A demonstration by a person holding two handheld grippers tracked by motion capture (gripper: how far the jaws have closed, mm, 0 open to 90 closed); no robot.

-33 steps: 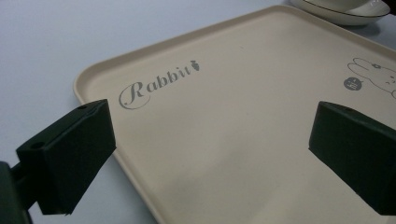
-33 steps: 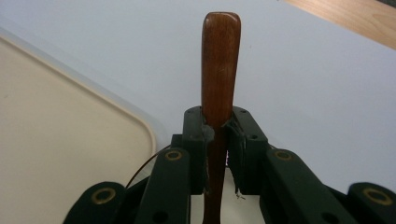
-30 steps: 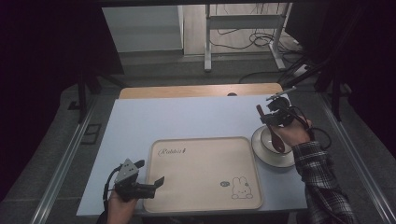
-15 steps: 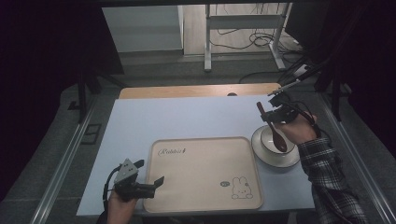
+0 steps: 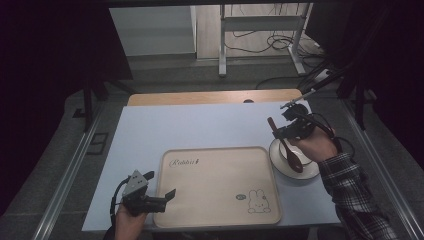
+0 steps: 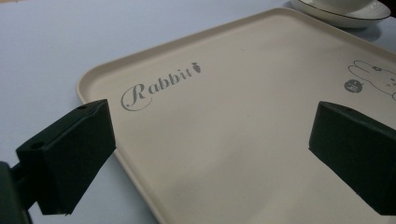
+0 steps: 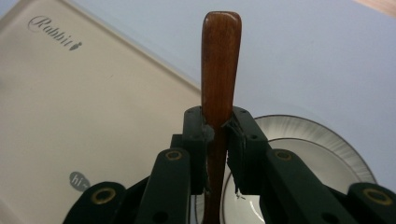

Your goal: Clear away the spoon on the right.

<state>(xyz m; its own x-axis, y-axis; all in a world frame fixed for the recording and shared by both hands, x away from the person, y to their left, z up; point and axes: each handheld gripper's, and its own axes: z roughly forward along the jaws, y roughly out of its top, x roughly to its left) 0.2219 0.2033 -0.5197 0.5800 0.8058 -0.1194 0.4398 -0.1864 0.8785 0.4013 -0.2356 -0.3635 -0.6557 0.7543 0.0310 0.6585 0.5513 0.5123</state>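
A brown wooden spoon (image 5: 286, 145) is clamped by its handle (image 7: 220, 65) in my right gripper (image 5: 286, 131), which is shut on it. The spoon's bowl hangs over a white cup on a white saucer (image 5: 310, 173) at the table's right. The saucer's rim (image 7: 317, 135) curves beneath the jaws in the right gripper view. A beige tray (image 5: 220, 185) with "Rabbit" lettering and a bunny drawing lies at the front middle. My left gripper (image 5: 162, 197) stands open at the tray's front left corner, its jaws wide apart above the tray surface (image 6: 224, 130).
The pale blue tabletop (image 5: 200, 125) has a wooden strip (image 5: 210, 97) along its far edge. A metal table frame and cables (image 5: 260, 45) stand on the floor beyond. The saucer (image 6: 341, 11) lies past the tray's far corner.
My right gripper has lifted and swung the spoon toward the table's far side, so its handle tips up and left over the cup. The left gripper has stayed put.
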